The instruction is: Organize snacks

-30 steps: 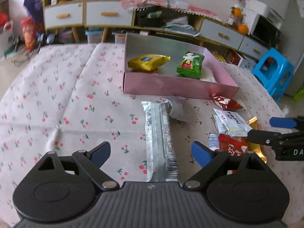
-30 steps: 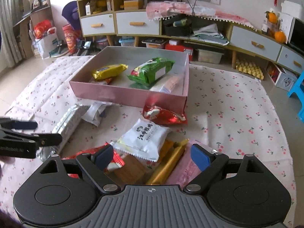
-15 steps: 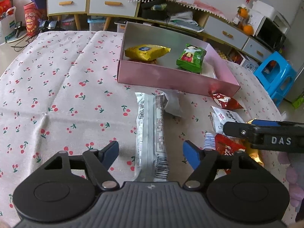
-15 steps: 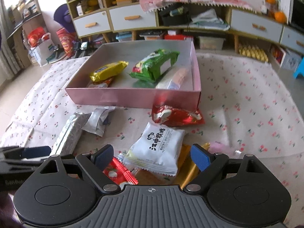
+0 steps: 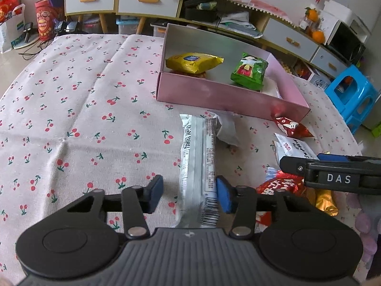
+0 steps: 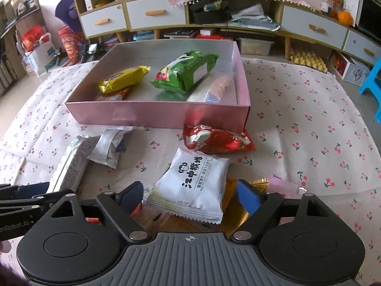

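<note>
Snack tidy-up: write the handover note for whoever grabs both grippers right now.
Left gripper: open, straddling the long silver bar, not yet clamped.
Right gripper: open, around the white square pack, not gripped.
Pink box: holds the yellow pack, green pack, a pale pack at its right wall and something under the yellow one.
Left on the cloth: silver bar, white pack, red pack, small silver wrapper, red and gold packs under the right gripper.

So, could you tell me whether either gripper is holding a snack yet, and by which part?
Neither holds anything. The left gripper straddles the long silver packet's barcode end, jaws open; the right gripper is open around the white packet.
</note>
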A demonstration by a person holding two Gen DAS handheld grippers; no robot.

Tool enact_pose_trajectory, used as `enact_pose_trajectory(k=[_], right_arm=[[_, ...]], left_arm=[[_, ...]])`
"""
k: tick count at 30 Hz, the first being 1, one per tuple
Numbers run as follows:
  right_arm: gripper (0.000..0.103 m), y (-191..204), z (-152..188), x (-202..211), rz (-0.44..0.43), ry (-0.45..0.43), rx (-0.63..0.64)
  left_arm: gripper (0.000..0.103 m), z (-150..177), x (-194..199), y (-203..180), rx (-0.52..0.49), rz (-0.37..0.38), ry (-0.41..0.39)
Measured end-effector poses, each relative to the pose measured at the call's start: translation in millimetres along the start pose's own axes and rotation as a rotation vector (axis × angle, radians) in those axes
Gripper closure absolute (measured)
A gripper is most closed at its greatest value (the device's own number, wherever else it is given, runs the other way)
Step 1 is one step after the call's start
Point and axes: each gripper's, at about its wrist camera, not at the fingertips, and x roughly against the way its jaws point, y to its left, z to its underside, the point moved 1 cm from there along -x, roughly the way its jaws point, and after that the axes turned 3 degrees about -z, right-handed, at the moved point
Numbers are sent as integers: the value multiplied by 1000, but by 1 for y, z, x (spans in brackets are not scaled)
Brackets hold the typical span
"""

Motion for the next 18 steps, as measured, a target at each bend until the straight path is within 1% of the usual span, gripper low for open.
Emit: enact_pose_trajectory(k=[1, 2, 3, 4, 11, 18], right_arm=[[25, 0, 0, 0, -1, 4, -8], [30, -2, 0, 0, -4, 8, -19], [32, -3, -1, 0, -8, 13, -27], [39, -5, -1, 0, -14, 20, -38], [44, -7, -1, 3, -23, 29, -54], [44, -6, -7, 16, -90, 27, -92]], left_arm=[[64, 0, 0, 0, 3, 5, 1], [68, -1, 1, 0, 6, 12, 3], [72, -1, 1, 0, 7, 17, 5], [72, -1, 1, -1, 7, 20, 6], [74, -4, 5, -1, 16, 23, 14], [75, -11, 17, 1, 47, 64, 34]])
